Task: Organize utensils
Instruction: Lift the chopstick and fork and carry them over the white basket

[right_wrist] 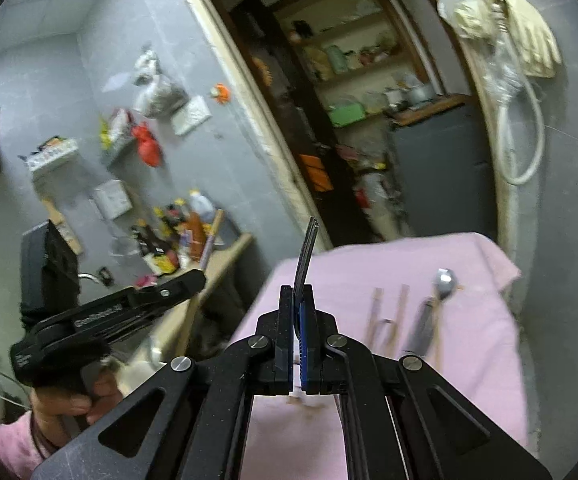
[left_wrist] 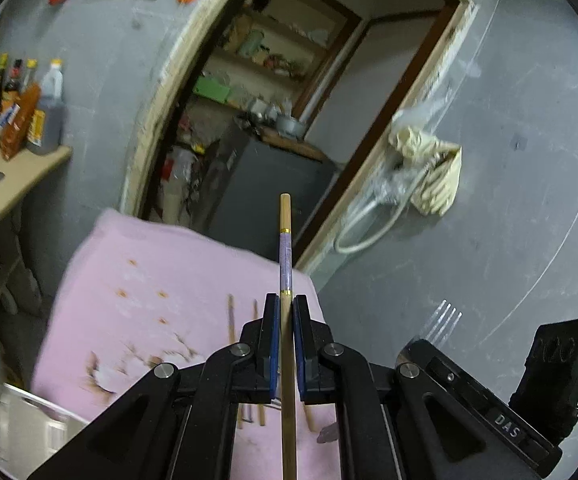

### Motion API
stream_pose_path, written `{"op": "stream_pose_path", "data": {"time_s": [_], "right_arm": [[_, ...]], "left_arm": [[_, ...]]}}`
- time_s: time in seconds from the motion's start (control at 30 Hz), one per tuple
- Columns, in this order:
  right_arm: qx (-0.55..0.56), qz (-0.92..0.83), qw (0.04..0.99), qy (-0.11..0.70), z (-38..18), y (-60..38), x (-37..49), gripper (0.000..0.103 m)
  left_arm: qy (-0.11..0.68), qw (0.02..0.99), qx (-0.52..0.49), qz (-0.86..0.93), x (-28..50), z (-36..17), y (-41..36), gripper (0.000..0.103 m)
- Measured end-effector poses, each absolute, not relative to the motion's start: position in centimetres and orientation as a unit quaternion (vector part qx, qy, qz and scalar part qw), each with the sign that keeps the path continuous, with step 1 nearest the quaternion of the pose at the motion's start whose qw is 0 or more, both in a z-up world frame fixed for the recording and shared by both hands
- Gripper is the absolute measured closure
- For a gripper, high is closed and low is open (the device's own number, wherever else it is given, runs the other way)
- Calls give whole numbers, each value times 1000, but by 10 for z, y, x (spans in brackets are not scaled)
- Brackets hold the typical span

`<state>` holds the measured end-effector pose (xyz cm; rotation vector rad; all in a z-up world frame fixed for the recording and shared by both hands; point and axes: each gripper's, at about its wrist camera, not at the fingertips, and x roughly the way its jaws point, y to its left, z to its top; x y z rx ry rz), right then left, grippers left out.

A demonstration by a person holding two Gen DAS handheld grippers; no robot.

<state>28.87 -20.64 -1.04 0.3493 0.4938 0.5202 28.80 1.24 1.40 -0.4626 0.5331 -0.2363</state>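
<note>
Left wrist: L fingers [left_wrist: 285, 320] pinch chopstick [left_wrist: 285, 240]; white bin [left_wrist: 29, 432] nearby.

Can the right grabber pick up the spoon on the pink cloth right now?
Probably not yet: the right grabber is already shut on a fork, lifted off the pink cloth. Nothing covers the spoon.

Grey tiled wall [left_wrist: 509, 200], open doorway [left_wrist: 289, 100] onto cluttered storeroom shelves [right_wrist: 353, 60]

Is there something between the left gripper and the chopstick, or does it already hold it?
Nothing stands between them. The left gripper is already shut on the chopstick, which points forward past the jaws, above the pink cloth. The right gripper likewise holds a fork.
</note>
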Motion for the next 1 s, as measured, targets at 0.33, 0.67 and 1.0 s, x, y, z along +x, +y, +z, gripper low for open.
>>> {"op": "stream_pose_path", "data": {"time_s": [0.33, 0.67, 1.0], "right_arm": [[177, 341, 901, 201, 15, -124, 271, 101], [176, 364, 888, 218, -6, -66, 265, 101], [144, 338, 899, 239, -42, -41, 263, 101]], "left_arm": [[193, 956, -213, -56, 250, 47, 99, 96], [120, 962, -246, 0, 233, 37, 183, 96], [87, 960, -263, 31, 236, -10, 218, 96]]}}
